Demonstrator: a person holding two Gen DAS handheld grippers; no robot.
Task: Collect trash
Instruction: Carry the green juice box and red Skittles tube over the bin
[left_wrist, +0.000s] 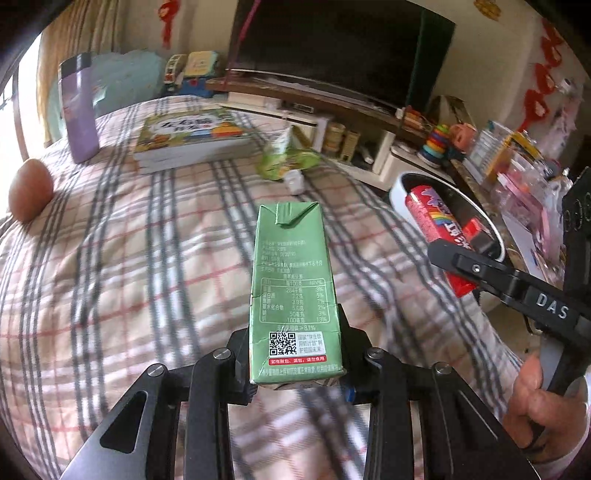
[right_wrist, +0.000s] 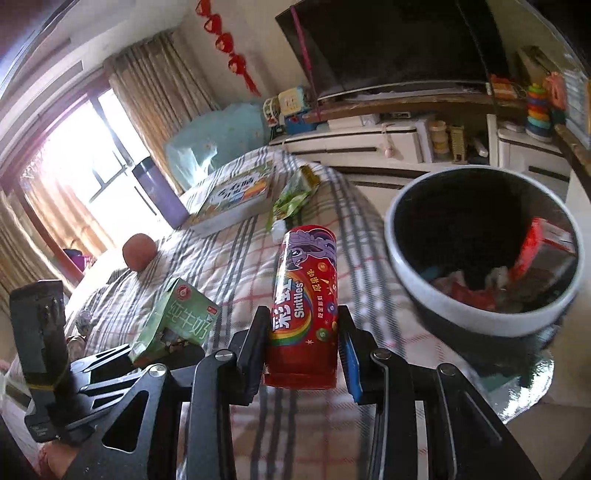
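Note:
My left gripper (left_wrist: 295, 363) is shut on a green milk carton (left_wrist: 291, 288), held up above the plaid bedspread. The same green milk carton (right_wrist: 173, 321) shows at the lower left of the right wrist view, in the left gripper (right_wrist: 122, 354). My right gripper (right_wrist: 303, 350) is shut on a red Skittles tube (right_wrist: 304, 302), close to the left side of the white-rimmed trash bin (right_wrist: 406, 273). In the left wrist view the Skittles tube (left_wrist: 439, 225) sits between the right gripper's fingers (left_wrist: 476, 266) in front of the bin (left_wrist: 397, 192). The bin holds several red wrappers (right_wrist: 539, 243).
A crumpled green wrapper (left_wrist: 286, 158) and a small white piece (left_wrist: 295, 181) lie on the bed near a picture book (left_wrist: 188, 136). A purple bottle (left_wrist: 79, 110) and an orange ball (left_wrist: 29, 190) stand at the left. A TV cabinet (right_wrist: 369, 147) lies beyond the bed.

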